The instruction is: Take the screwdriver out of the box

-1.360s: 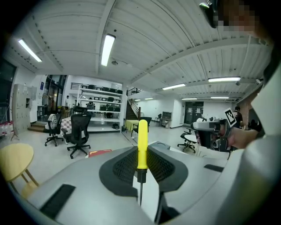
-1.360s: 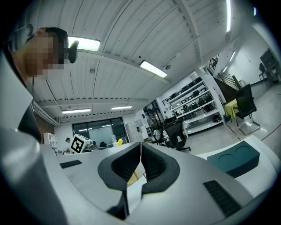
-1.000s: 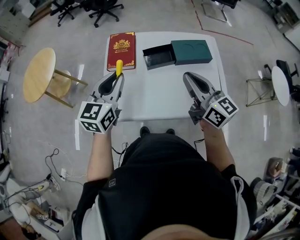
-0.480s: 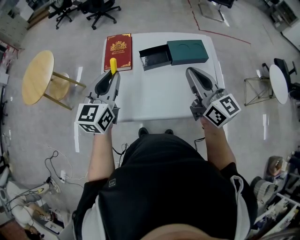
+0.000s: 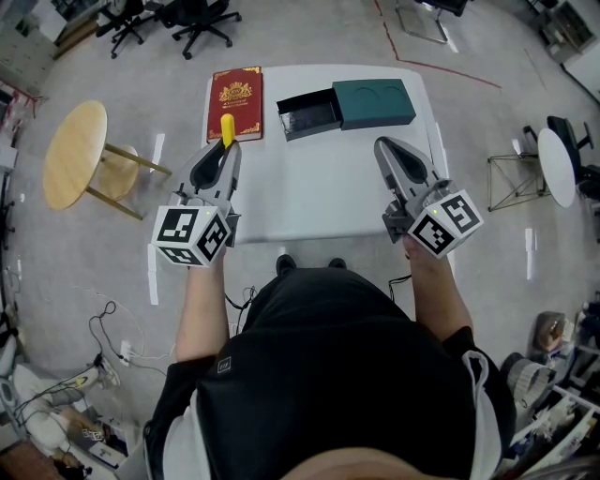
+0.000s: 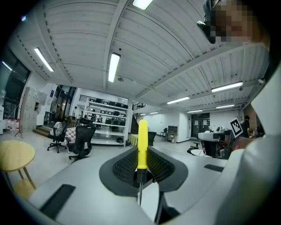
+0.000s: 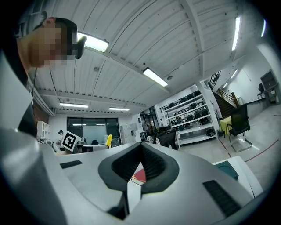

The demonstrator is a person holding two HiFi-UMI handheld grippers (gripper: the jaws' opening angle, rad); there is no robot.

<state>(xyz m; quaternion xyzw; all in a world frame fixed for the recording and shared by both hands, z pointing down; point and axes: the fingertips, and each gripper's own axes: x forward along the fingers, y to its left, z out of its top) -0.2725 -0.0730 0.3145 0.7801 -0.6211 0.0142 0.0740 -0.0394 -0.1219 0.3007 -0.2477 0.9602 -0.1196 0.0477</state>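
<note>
My left gripper (image 5: 224, 152) is shut on a screwdriver (image 5: 226, 129) with a yellow handle, held over the table's left edge just short of the red book. In the left gripper view the yellow handle (image 6: 142, 136) stands up between the dark pads (image 6: 125, 165), and the thin metal shaft runs back toward the camera. The box lies at the table's far side: a dark green sleeve (image 5: 377, 101) with its black tray (image 5: 307, 114) slid out to the left; the tray looks empty. My right gripper (image 5: 390, 150) hovers over the table's right side, shut, with nothing in it (image 7: 141, 147).
A red book (image 5: 236, 94) lies at the far left corner of the white table (image 5: 319, 192). A round wooden stool (image 5: 75, 150) stands to the left on the floor. Office chairs (image 5: 202, 19) are beyond the table, and a folding stand (image 5: 525, 178) is to the right.
Both grippers sit slightly farther out over the table than a second ago, and the right one has rolled a little. The screwdriver stays in the left gripper.
</note>
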